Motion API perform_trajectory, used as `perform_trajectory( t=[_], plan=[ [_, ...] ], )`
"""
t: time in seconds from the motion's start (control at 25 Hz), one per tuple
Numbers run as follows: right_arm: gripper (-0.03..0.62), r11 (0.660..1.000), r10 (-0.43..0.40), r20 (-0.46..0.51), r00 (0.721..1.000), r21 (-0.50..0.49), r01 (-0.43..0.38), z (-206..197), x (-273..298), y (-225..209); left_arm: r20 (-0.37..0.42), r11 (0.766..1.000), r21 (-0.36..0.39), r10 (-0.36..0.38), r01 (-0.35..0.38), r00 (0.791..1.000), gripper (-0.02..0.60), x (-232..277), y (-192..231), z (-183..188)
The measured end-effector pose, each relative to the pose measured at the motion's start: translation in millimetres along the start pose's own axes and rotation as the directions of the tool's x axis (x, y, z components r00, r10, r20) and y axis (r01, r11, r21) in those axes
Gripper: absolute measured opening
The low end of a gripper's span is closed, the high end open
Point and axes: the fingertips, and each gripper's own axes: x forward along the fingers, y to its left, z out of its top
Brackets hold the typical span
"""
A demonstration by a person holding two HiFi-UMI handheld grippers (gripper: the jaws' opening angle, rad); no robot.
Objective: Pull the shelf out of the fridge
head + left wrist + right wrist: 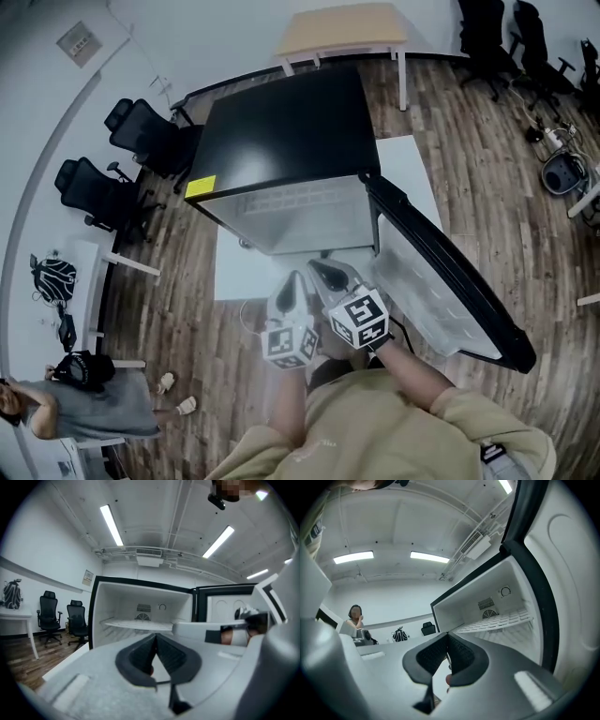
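A white grid shelf [140, 624] lies level inside the fridge [281, 141], about midway up the white cavity. Its front edge reaches the fridge's open mouth, and there is free room in front of it. The fridge is a low box with a smooth black top, standing on a white mat [412, 164] over wood-plank floor [469, 122]. Its door [450, 281] swings wide to the right of the opening. Just in front of the fridge's mouth, apart from the shelf, the left gripper [293, 286] and right gripper [330, 275] hover side by side. Each has ribbed black jaws pressed together on nothing.
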Motion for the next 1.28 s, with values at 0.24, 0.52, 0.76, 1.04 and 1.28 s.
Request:
perform_trajectory(
  t=[0.24,0.52,0.76,1.04,1.28],
  plan=[
    [0.003,0.996,-0.058,-0.004,0.998,-0.062,0.058,-1.5,9.8,-2.6,0.026,0.998,0.006,-0.058,0.058,0.998,0.002,18.1,11.6,0.2],
    [0.003,0.983,-0.155,0.008,0.988,-0.101,0.155,-0.5,36.1,-11.0,0.026,0.991,-0.003,-0.13,0.13,0.991,0.002,31.6,40.5,3.1],
    [0.003,0.962,-0.261,0.014,0.965,-0.079,0.261,-7.7,63.9,-13.1,0.016,0.975,0.012,-0.221,0.22,0.975,0.003,38.4,70.4,11.4],
    [0.003,0.926,-0.321,0.002,0.947,0.21,0.314,-25.6,87.5,-38.6,-0.005,0.95,0.046,-0.31,0.31,0.951,0.002,45.9,92.4,12.8],
    [0.003,0.749,-0.397,0.108,0.912,0.612,0.254,-26.6,95.5,-71.2,0.004,0.937,0.042,-0.347,0.347,0.938,0.002,48.7,103.4,19.1]
  ],
)
